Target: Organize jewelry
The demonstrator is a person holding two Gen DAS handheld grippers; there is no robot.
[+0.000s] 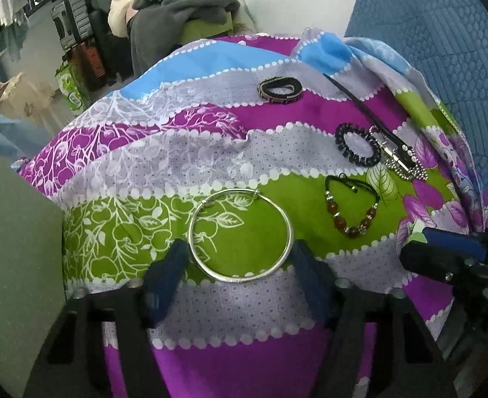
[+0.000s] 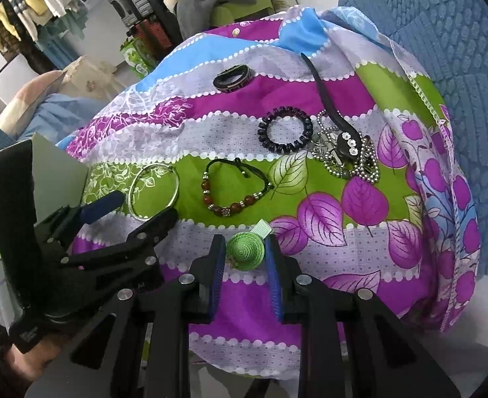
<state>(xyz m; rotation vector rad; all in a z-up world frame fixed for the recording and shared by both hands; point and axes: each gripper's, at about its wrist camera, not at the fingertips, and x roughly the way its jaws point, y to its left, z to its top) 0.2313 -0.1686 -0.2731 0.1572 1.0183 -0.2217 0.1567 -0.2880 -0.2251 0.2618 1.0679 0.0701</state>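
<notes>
Surface draped in patterned cloth (image 1: pixel 177 152); piled clothes (image 1: pixel 177 3) and blue quilt (image 2: pixel 443 49) behind. Silver hoop (image 1: pixel 240 235) flat between spread left claw (image 1: pixel 240 258). Right claw (image 2: pixel 245 252) pinching green hair clip (image 2: pixel 245 252). Beaded bracelet (image 2: pixel 234 192) nearby.

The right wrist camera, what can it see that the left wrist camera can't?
Only the right wrist view shows the green hat clip sitting between the right claw fingers, plus the left claw from outside. Only the left wrist view shows the silver bangle big and close, between the left claw's open fingers. Both show the bangle, red bead bracelet, black spiral hair tie and patterned cloth.
</notes>
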